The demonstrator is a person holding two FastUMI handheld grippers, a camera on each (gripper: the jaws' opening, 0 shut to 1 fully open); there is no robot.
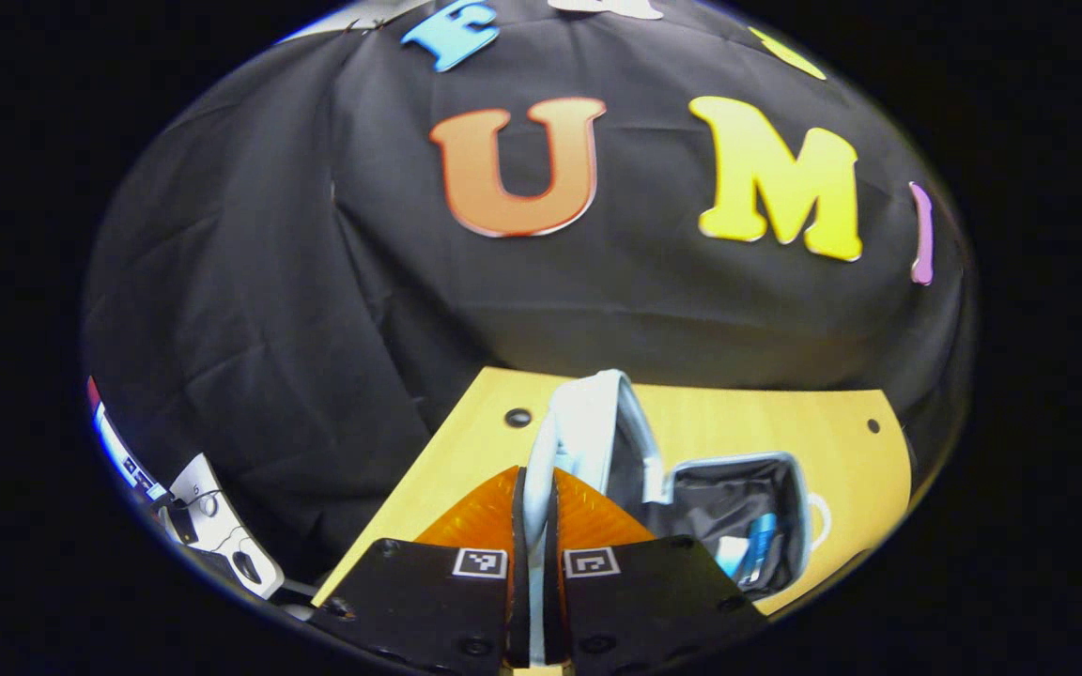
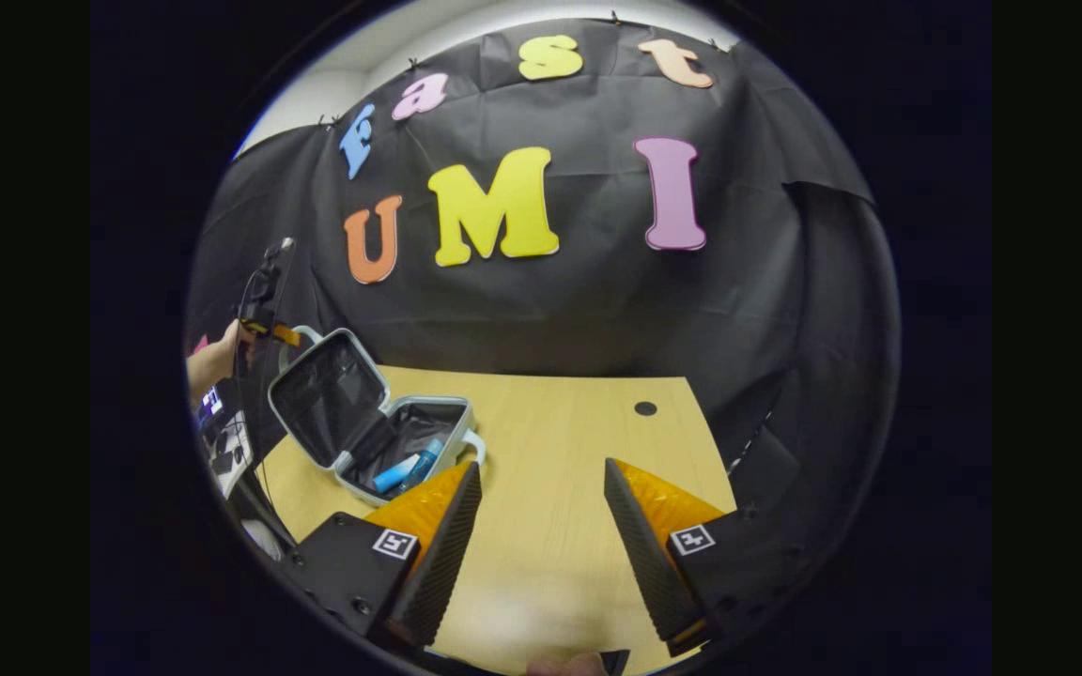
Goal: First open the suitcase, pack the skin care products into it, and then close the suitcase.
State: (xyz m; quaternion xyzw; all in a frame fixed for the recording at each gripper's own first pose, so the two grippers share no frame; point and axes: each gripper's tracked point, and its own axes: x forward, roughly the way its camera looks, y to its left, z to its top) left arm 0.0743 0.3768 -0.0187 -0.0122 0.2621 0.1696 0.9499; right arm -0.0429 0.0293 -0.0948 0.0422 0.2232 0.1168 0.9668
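Observation:
The small light-blue suitcase [image 2: 353,469] lies open at the table's left side, its lid [image 2: 325,394] raised and leaning back. Two blue skin care tubes [image 2: 407,468] lie in the dark-lined base [image 1: 738,502]. In the left gripper view my left gripper [image 1: 536,479] is shut on the rim of the lid [image 1: 588,422]. The right gripper view shows that same left gripper [image 2: 264,324], held by a hand [image 2: 212,361], at the lid's top edge. My right gripper [image 2: 541,474] hovers open over bare table to the right of the suitcase, with nothing between its fingers.
The wooden table [image 2: 579,441] has a dark round hole [image 2: 645,408] near its back right. White equipment with cables [image 1: 217,526] sits below the table's left edge. The black cloth wall hangs close behind the table.

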